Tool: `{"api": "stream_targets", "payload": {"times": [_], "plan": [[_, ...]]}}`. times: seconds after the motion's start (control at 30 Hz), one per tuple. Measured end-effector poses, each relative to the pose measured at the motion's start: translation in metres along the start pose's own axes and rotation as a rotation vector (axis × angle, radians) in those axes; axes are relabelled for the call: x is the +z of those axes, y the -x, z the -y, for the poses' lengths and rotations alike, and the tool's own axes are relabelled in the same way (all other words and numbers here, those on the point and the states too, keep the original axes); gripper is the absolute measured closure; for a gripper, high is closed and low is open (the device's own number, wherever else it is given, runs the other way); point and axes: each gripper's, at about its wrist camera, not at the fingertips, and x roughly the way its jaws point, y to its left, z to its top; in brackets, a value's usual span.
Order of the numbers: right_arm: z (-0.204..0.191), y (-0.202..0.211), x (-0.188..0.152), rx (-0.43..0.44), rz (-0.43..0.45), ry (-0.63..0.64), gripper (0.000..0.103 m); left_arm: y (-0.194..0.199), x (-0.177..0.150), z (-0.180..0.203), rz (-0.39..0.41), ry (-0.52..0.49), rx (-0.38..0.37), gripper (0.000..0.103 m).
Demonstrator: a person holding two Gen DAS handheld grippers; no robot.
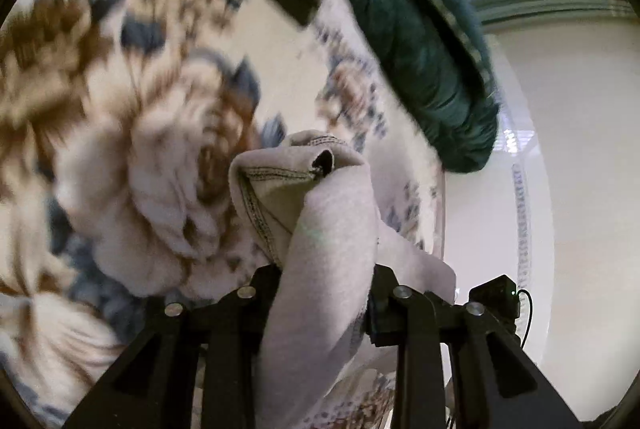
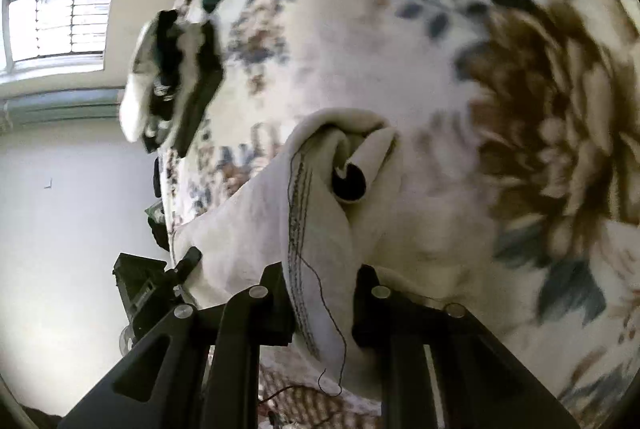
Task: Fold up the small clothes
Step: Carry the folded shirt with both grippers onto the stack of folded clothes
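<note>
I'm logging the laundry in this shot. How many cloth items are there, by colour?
Pale grey stitched garment, clamped by both the left gripper and the right gripper: 1
Dark teal bundled cloth: 1
Cream floral blanket with brown and blue flowers: 1
Total: 3

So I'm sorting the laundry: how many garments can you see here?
2. A pale grey garment is held in both grippers, left gripper and right gripper. A dark teal garment lies farther off on the floral blanket. More may be hidden.
</note>
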Motion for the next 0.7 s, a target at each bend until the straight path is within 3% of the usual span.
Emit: {"api": "stream_targets", "payload": {"times": [0.2,0.37,0.5,0.7], "plan": [[-0.102,0.002,0.011,0.016,0.045,0.091,0.085,0.069,0.073,0.037,0.06,-0.083,-0.014,0.077],[-0.199,-0.006,0.041,0.03,0.109,0.135,0.085,0.11,0.166,0.061,0.085,-0.156,-0.001,0.077],[-0.277,-0.031,0.086,0.056,0.151,0.179,0.085,0.131,0.248,0.082,0.123,-0.235,0.015,0.077],[-0.373,-0.094,0.184,0.089,0.18,0.224,0.085,0.132,0.379,0.081,0.181,-0.25,0.056,0.076]]}}
